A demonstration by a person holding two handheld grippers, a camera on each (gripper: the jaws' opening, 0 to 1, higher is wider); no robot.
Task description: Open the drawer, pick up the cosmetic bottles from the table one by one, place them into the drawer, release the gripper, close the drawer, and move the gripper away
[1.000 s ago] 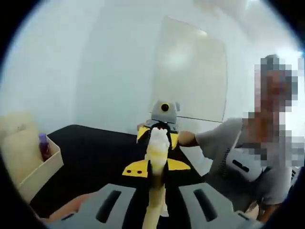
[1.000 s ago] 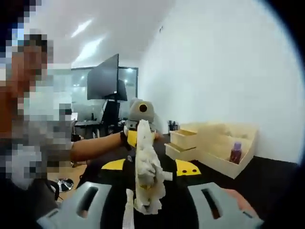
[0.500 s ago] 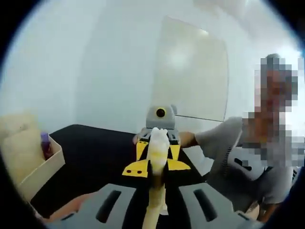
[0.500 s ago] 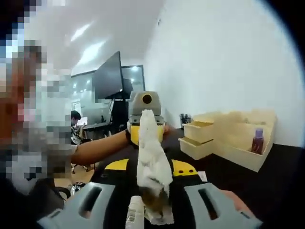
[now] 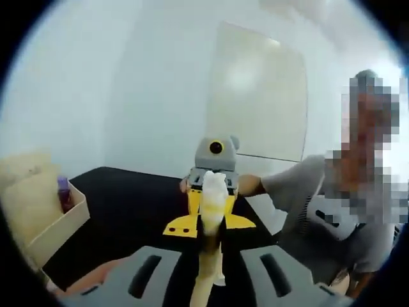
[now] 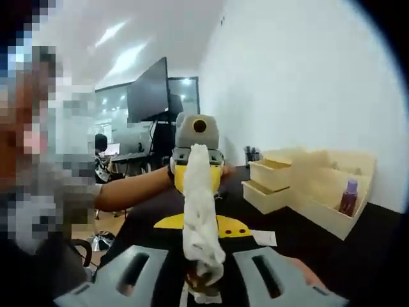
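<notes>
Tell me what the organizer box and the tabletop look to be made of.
Organizer box: pale, matte, unpainted light wood or plywood, judging by its flat panels with visible board edges. Tabletop: black and non-glossy, perhaps a mat or cloth covering; no grain shows.

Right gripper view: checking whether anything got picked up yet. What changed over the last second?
The right gripper swung slightly, shifting its view; nothing was grasped or released. It and the left gripper stay shut; the purple bottle stays in the wooden organizer.
</notes>
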